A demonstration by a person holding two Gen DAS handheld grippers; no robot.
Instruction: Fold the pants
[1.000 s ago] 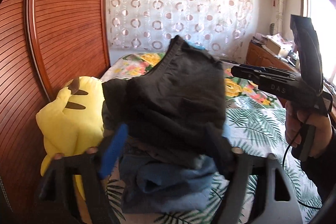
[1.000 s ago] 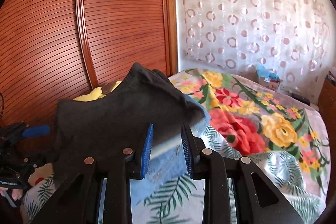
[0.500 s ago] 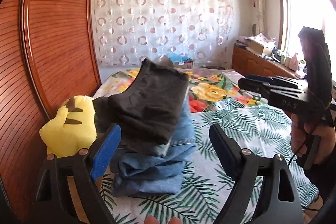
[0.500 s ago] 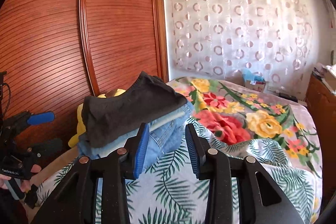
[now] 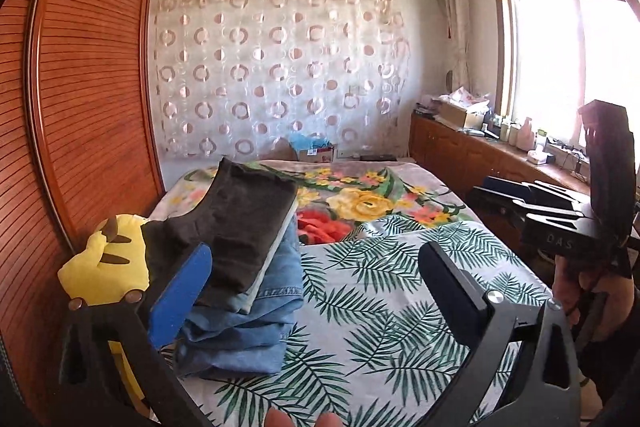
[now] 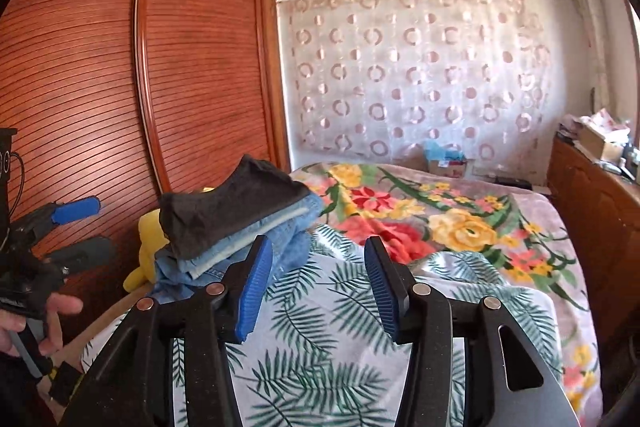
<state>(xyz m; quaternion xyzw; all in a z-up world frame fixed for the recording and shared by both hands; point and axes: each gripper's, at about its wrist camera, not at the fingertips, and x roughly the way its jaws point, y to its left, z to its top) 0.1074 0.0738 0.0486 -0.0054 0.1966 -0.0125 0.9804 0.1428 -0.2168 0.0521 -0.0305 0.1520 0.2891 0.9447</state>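
The dark pants (image 5: 244, 223) lie folded on top of a stack of folded blue jeans (image 5: 244, 327) at the left edge of the bed (image 5: 384, 307), next to the wooden wardrobe (image 5: 92, 99). The top piece tilts up toward the far end, its far corner raised off the denim. A yellow plush toy (image 5: 106, 267) sits just beside the stack, between it and the wardrobe.

The left claw (image 5: 316, 291) is spread wide, its jaws having just been opening, and nothing is between them; the stack shows partly behind its blue-padded left finger. The right claw (image 6: 318, 285) is partly spread, its jaws also having just been opening, with only the leaf-print bedcover (image 6: 320, 367) visible in the gap. It points toward the stack from the near side of the bed, clear of the cloth.

In the left wrist view the right claw shows at the right edge, gripped by a hand (image 5: 580, 291). In the right wrist view the left claw (image 6: 80, 227) shows at the left edge, held by the other hand (image 6: 48, 323). The flowered blanket (image 6: 440, 223) covers the far part of the bed.
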